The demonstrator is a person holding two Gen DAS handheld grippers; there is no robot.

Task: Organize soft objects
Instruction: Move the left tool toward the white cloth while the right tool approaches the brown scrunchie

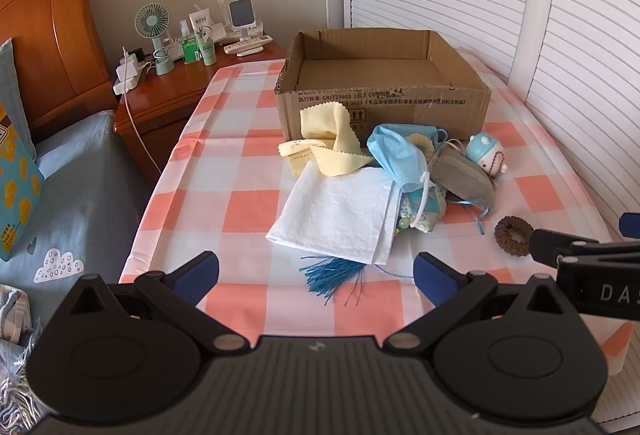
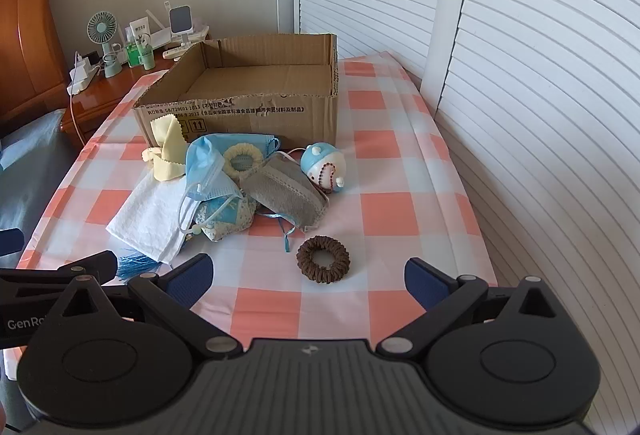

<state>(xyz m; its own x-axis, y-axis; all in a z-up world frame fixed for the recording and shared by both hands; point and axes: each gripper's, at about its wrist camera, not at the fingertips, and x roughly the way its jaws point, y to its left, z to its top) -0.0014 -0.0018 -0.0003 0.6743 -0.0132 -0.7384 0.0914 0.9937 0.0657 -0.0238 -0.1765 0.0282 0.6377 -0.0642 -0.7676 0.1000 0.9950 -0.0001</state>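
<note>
Left wrist view first: my left gripper [image 1: 316,277] has its fingers spread wide apart with nothing between them, hovering over the pink-and-white checked tablecloth [image 1: 244,213]. Just ahead of it lies a blue tassel [image 1: 334,275], partly under a folded white cloth [image 1: 340,215]. From the right wrist, my right gripper [image 2: 308,277] is equally wide and empty, and a brown scrunchie [image 2: 323,259] lies on the cloth just beyond its fingertips, apart from the rest. Farther on I see the pile: a patterned blue pouch [image 2: 228,217] beside the white cloth, a grey mask [image 2: 288,195], a light blue face mask [image 2: 208,167] draped over the heap, a cream scrunchie [image 2: 242,161] behind it, and a yellow cloth [image 1: 332,139] leaning against the box front. A small blue round toy [image 2: 325,167] sits to the right of the grey mask. Behind everything stands the open cardboard box [image 2: 256,115]; nothing shows inside it. At the far left is a wooden nightstand [image 1: 172,95] with a small fan [image 1: 154,31].
</note>
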